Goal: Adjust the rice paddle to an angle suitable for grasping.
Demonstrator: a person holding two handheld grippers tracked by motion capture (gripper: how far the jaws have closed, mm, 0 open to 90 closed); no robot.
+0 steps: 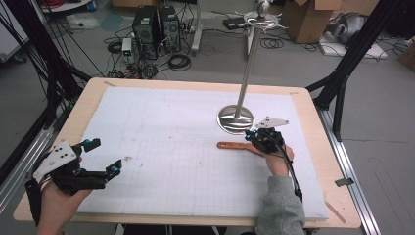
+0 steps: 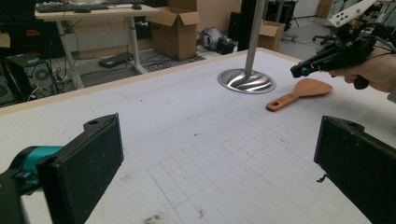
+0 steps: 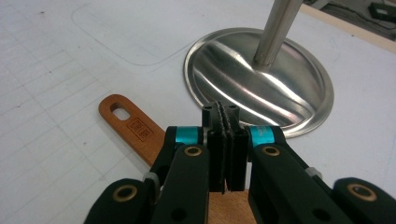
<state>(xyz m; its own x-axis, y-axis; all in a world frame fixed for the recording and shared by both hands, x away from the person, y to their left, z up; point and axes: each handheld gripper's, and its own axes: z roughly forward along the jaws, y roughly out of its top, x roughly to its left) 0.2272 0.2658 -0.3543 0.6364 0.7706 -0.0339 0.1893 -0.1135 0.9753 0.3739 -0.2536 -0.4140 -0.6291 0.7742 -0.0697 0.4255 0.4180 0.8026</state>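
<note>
High view: left gripper [image 1: 98,159] held low near the table's [image 1: 195,85] left corner, jaws spread wide and empty, probably parked clear. Right gripper [image 1: 262,138] poised over the broad end of the wooden spatula [image 1: 237,146], just beside the steel base [image 1: 235,119] of the tall hanger stand [image 1: 248,68]; spatula flat on the white mat [image 1: 171,147], handle pointing left.

Left gripper view: black pads [image 2: 88,163] far apart, nothing between; spatula [image 2: 299,92] lying beyond, near the base [image 2: 246,81], under the right gripper [image 2: 301,71].

Right gripper view: jaws pressed together, nothing visibly between them, above the spatula [image 3: 135,128]; hanging hole in the handle visible, likely meant for the stand's hooks.
</note>
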